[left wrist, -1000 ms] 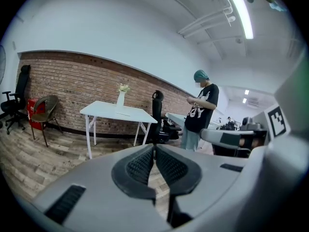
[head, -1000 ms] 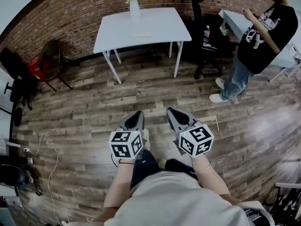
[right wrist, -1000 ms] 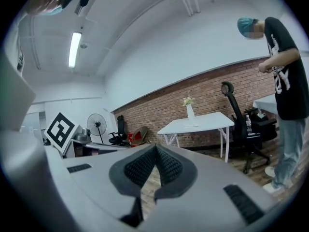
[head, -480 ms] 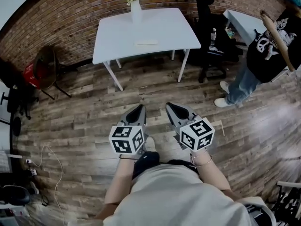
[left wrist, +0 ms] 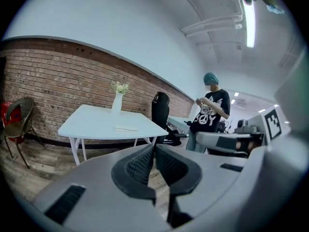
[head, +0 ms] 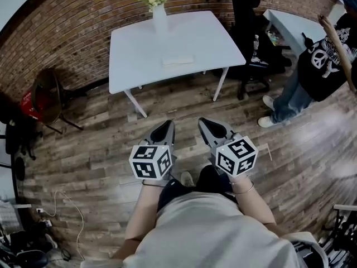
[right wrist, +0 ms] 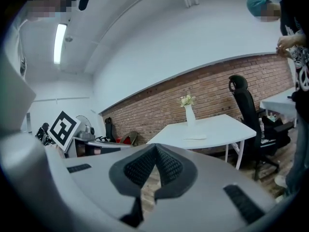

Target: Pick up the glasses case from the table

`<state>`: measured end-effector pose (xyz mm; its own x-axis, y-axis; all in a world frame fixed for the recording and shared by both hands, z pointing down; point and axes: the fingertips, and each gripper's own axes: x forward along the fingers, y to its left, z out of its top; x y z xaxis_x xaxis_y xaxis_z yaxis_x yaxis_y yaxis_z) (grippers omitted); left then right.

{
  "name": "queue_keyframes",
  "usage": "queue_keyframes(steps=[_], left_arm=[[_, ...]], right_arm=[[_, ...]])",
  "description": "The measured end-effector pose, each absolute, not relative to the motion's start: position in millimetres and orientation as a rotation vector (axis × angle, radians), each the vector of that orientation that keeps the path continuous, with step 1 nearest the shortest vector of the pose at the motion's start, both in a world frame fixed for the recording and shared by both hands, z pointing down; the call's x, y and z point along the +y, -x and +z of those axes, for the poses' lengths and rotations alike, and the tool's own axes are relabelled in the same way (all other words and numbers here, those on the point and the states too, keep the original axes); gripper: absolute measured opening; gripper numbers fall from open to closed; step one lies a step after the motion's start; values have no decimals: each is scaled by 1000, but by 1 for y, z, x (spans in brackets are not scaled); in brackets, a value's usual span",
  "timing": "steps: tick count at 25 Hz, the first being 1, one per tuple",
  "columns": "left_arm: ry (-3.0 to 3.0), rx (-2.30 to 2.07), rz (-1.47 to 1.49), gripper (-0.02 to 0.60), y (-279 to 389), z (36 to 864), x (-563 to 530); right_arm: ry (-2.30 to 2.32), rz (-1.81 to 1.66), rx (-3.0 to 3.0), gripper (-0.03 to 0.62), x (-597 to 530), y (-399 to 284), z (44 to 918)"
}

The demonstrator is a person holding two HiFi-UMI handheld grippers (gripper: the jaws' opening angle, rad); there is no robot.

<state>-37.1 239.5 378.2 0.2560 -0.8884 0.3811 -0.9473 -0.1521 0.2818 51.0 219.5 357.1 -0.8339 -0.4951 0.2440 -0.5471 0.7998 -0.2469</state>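
The step in hand reads as the walk-up, with no grasp begun: the person stands on the wooden floor (head: 89, 149) well apart from the white table (head: 134, 49), both arms held out in front. The left claw (head: 166, 128) and the right claw (head: 205, 125) sit side by side over the floor and point toward the table. In each gripper view the ribbed pads meet at the tips, so both claws are closed with nothing between them. The glasses case (head: 178, 60) appears to be the flat pale thing lying near the front edge of the table, roughly at its middle, though it is too small here to make out more than its outline. Behind it, toward the brick wall (head: 83, 15), stands a white vase (head: 160, 17) with flowers, clear of the case. Off to the right, another person (head: 323, 60) stands near a black office chair (head: 245, 15) and a second table, out of the line to the case. My judgement is that the next move calls for closing the distance to the table, then spreading the jaws of one claw before lowering it over the case. Since the case lies low and flat, the pads would likely need to take it across its narrow side, close to the tabletop, without pushing it back toward the vase.
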Motion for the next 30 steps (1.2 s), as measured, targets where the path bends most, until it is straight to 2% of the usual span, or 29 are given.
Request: queue_keyframes(steps=[15,30], left_arm=[[-2029,-1631,184,17,82,405,153],[-2028,-1698,222,17,127,384,-64]], right_arm=[[-835,572,-2768,-2,108,-17,387],[-701,597,-2798,-2,-105,23,389]])
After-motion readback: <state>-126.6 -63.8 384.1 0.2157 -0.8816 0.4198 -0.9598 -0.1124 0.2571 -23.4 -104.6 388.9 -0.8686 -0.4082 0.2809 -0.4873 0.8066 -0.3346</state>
